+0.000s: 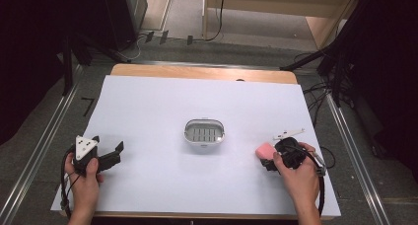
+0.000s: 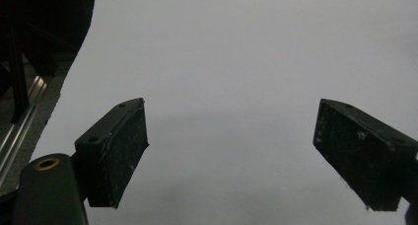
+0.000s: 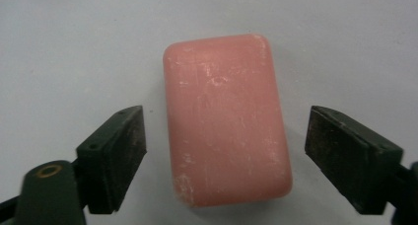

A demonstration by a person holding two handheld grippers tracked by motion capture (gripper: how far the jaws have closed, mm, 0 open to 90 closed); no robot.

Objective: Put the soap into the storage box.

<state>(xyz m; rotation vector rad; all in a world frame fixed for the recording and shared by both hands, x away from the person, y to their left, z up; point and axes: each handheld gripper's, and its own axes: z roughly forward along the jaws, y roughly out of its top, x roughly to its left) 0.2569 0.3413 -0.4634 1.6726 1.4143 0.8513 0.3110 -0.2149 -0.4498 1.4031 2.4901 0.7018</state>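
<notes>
The right gripper [image 1: 268,158] sits at the near right of the white table surface [image 1: 162,94], held in the person's right hand [image 1: 298,178]. Its 2 black jaws straddle a pink bar of soap [image 1: 264,150] that lies flat on the surface. In the right gripper view the bar of soap [image 3: 226,119] stands lengthwise between the jaws, with a visible gap of white surface on each side. Neither pad [image 3: 130,156] touches the bar, so the right gripper is released and grasps nothing. The bar shows pale scuff marks on its upper face and rounded corners.

The left gripper [image 1: 106,153] sits at the near left of the table, held in the person's left hand [image 1: 85,178], well apart from the soap. A grey 3-cornered plate [image 1: 85,147] tops this gripper. In the left gripper view its jaws stand wide apart over bare white surface, with nothing between the pads [image 2: 125,153]; the left gripper [image 2: 231,156] is released.

A white oval soap dish [image 1: 204,131] with a slotted grey insert stands near the centre of the table, between the 2 grippers and apart from both. The soap lies to the right of the dish, not touching it. A cable [image 1: 323,195] trails from the right gripper past the wrist toward the near table edge.
</notes>
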